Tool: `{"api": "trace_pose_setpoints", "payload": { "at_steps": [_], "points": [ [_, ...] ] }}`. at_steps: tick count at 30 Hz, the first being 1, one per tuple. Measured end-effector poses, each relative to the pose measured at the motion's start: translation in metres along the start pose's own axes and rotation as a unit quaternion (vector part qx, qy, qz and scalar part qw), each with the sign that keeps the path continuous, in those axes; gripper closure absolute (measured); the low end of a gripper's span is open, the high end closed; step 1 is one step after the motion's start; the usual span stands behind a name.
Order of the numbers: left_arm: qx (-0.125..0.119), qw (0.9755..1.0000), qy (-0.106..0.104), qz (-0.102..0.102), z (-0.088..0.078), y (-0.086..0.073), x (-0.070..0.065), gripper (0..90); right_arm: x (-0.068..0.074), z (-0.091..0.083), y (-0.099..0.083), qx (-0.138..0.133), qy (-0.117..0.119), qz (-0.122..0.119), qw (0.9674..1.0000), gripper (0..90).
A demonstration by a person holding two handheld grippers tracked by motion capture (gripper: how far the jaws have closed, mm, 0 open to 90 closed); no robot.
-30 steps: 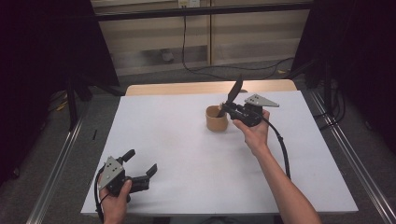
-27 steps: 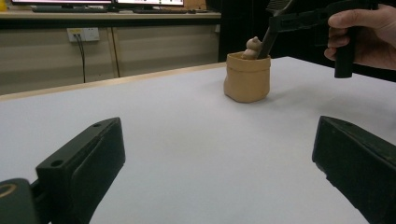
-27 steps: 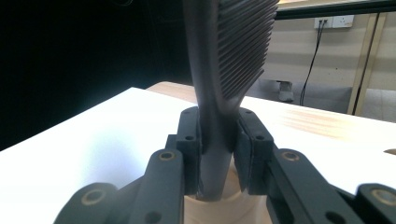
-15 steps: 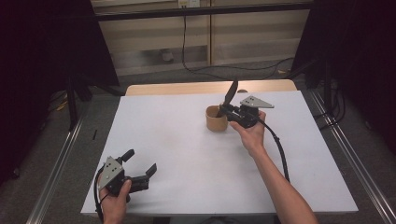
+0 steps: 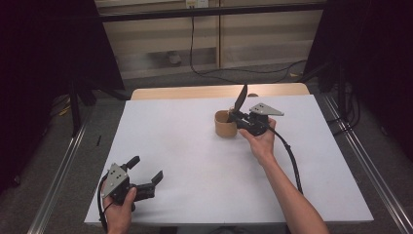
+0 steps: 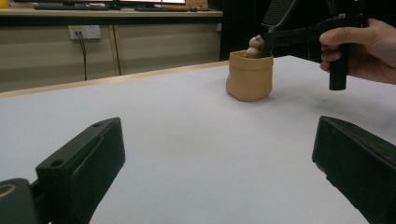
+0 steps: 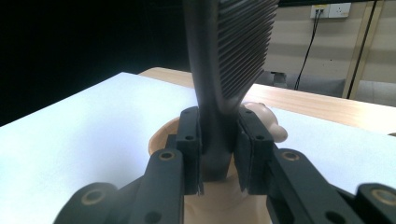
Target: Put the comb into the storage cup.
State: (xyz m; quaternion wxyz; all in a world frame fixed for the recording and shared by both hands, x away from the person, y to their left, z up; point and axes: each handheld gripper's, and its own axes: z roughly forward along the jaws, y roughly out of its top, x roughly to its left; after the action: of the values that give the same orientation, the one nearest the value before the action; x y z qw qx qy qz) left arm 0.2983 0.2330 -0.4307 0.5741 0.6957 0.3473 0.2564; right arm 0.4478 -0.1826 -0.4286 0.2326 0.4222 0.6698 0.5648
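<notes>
A small tan pouch [image 5: 225,124] stands upright near the back middle of the white table, with a rounded beige item [image 6: 255,46] sticking out of its top. My right gripper [image 5: 237,117] is shut on a black comb [image 5: 240,99], which stands upright right over the pouch's rim. In the right gripper view the comb [image 7: 229,56] rises between the closed pads [image 7: 190,149], with the pouch [image 7: 163,135] behind. My left gripper [image 5: 144,174] rests open at the front left of the table, nothing between its fingers [image 6: 84,163].
The white table top [image 5: 185,146] has a wooden strip [image 5: 195,91] along its far edge. Metal rails [image 5: 63,165] run along both sides. A cable [image 5: 292,161] trails from the right gripper along the forearm.
The right gripper with the comb has shifted slightly, staying over the pouch. The left gripper has not moved.
</notes>
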Motion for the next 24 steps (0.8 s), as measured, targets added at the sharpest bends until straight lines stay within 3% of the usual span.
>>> {"api": "trace_pose_setpoints", "payload": {
  "at_steps": [12,24],
  "points": [
    [0.001,1.0000,-0.001,-0.001,0.0008,-0.0002,0.0005,2.4,-0.0008,-0.0005,0.0002,0.003,0.003,-0.010,0.9999,72.9],
    [0.002,1.0000,-0.002,0.000,0.0008,-0.0001,0.0017,2.4,-0.0023,-0.0027,-0.0019,0.003,-0.005,-0.004,1.0000,72.8]
  ]
}}
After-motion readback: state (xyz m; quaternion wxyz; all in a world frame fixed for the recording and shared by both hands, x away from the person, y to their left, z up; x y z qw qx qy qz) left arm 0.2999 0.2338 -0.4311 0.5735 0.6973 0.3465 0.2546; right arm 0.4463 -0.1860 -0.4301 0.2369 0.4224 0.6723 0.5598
